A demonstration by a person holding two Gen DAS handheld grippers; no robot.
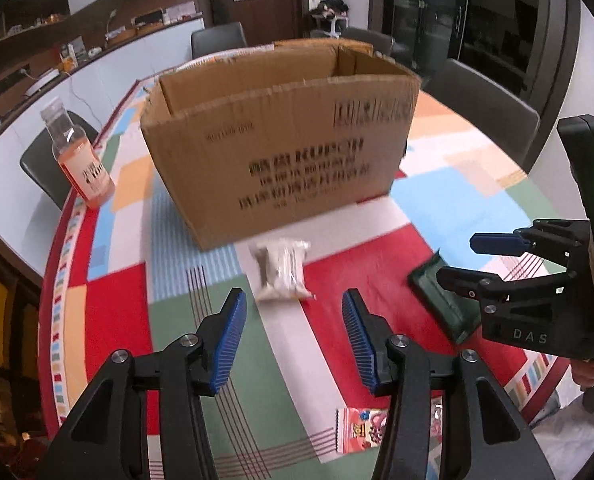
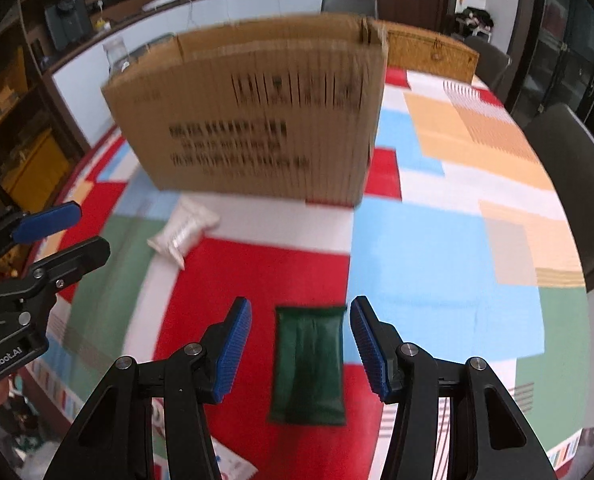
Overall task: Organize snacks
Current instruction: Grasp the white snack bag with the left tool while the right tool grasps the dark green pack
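An open cardboard box (image 1: 281, 144) stands on the patchwork tablecloth; it also shows in the right wrist view (image 2: 257, 120). A white snack packet (image 1: 283, 274) lies in front of it, just beyond my open left gripper (image 1: 293, 320). It shows in the right wrist view (image 2: 185, 232) too. A dark green packet (image 2: 309, 364) lies flat between the fingers of my open right gripper (image 2: 301, 344), which hovers above it. The green packet (image 1: 441, 300) and the right gripper (image 1: 457, 260) show at the right of the left wrist view. A red-and-white snack packet (image 1: 361, 428) lies near the table's front edge.
A bottle with orange liquid (image 1: 79, 156) stands at the table's left edge. Dark chairs (image 1: 493, 100) surround the table. A wicker basket (image 2: 429, 54) sits behind the box. A counter with clutter (image 1: 57, 64) runs along the back left wall.
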